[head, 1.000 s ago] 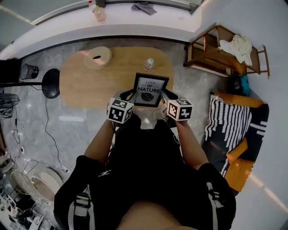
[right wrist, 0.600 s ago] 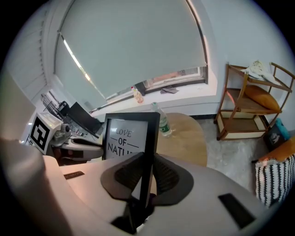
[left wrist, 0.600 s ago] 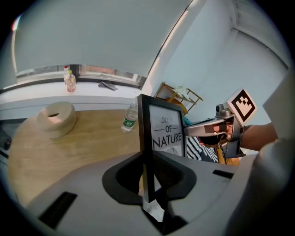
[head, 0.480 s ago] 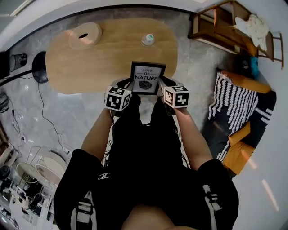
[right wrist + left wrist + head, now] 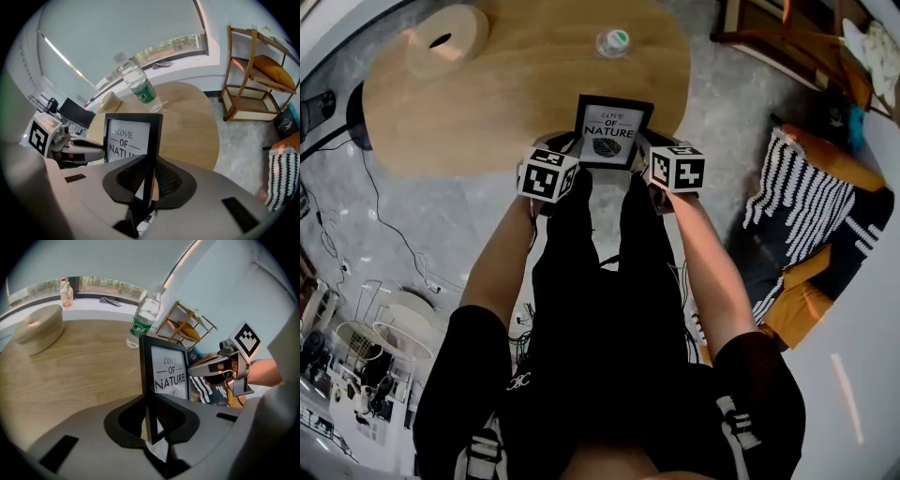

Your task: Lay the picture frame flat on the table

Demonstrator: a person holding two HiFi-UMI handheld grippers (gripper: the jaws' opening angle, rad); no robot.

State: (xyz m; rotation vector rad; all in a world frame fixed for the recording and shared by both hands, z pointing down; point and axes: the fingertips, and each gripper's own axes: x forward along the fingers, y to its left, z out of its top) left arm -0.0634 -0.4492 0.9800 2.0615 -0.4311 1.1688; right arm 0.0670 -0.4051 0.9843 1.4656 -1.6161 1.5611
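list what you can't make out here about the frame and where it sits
- picture frame bottom edge: in both gripper views it is behind the left tongs and right tongs. The head view looks from above, so contact with the table is unclear.
- Frame's back: faces away in every view.
- water bottle label: too small to read.

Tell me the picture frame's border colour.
Black; the picture frame shows best in the right gripper view.

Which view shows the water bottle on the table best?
The left gripper view: the water bottle stands side-on there, with its green label clear. The right gripper view also shows it side-on, but washed out toward the cap. The head view sees it from above, so it shows mostly the cap.
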